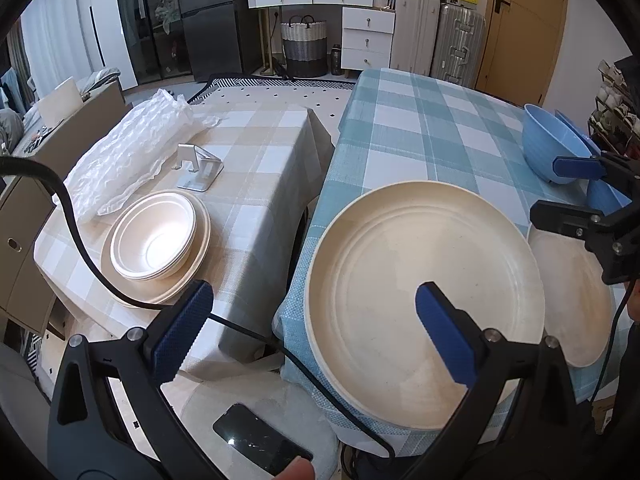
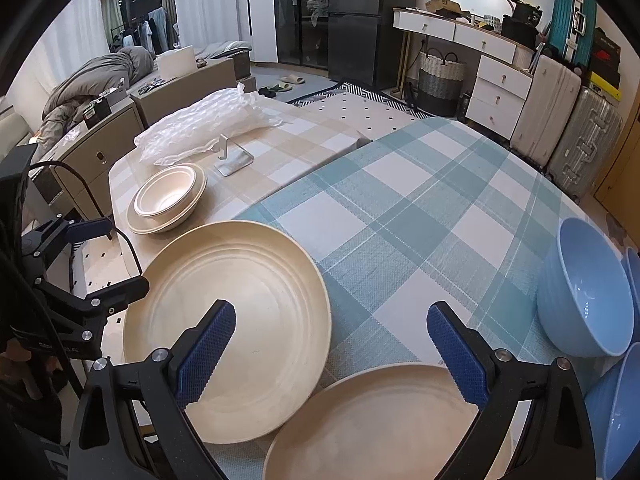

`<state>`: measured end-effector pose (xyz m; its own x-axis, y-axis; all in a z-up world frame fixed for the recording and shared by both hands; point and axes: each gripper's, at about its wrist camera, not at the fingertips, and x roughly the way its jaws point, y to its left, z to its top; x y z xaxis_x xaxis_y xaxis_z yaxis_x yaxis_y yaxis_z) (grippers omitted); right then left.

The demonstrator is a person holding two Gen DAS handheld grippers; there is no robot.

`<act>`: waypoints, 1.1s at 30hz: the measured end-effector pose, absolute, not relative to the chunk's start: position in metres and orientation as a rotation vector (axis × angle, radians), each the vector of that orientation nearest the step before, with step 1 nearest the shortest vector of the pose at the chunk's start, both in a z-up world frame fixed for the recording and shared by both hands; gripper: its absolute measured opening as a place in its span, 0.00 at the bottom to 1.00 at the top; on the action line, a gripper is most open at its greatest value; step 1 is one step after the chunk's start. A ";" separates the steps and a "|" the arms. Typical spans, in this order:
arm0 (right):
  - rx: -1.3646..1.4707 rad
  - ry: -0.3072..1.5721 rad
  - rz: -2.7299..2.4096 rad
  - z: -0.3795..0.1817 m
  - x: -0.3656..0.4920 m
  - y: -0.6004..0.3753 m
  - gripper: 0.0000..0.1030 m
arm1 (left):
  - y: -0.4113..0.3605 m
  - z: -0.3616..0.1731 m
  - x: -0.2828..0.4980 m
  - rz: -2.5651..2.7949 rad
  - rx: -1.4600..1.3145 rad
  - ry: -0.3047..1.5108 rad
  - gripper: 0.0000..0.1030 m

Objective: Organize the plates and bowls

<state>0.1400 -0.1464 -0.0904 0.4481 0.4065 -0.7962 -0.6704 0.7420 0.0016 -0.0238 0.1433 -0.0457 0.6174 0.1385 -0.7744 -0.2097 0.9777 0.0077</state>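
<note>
Blue-check bench (image 2: 420, 200) is the work side; beige-check bench (image 1: 256, 152) beside it looks like the stacking side.

Beige bench carries a crumpled plastic wrap (image 1: 128, 156), a metal stand (image 1: 198, 170) and the cream stack (image 1: 160, 240): bowls nested in a plate. My read is that's the destination pile for cream ware, since like already sits with like.

Large cream plate (image 1: 424, 304) lies flat at the blue bench's near corner, rim out over the edge toward the beige bench. Overhang leaves the rim free to pinch from the side. Second cream plate (image 2: 384, 420) sits just beside it, nearer the person; touching or slightly overlapping, can't tell which.

Blue bowls (image 2: 584, 288) are clustered at the right edge, one tipped on its side against the others. Probably a separate colour group, not nested yet.

Left gripper (image 1: 316, 336): jaws spread, holding nothing. One finger hangs over the gap between benches, the other over the large plate, so the rim lies between them. Looks lined up for a rim pinch.

Right gripper (image 2: 332, 352): jaws spread, empty, hovering over the second plate.

Risk: plate is wide and thin, so an edge pinch could let it droop.
</note>
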 end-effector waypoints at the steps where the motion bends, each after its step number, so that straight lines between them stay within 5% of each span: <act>1: -0.336 0.880 0.683 -0.091 0.141 -0.146 0.95 | 0.143 -0.046 -0.024 0.201 -0.086 0.887 0.98; 33: -0.354 0.978 0.762 -0.117 0.166 -0.127 0.95 | 0.148 -0.066 -0.009 0.183 -0.117 0.944 0.98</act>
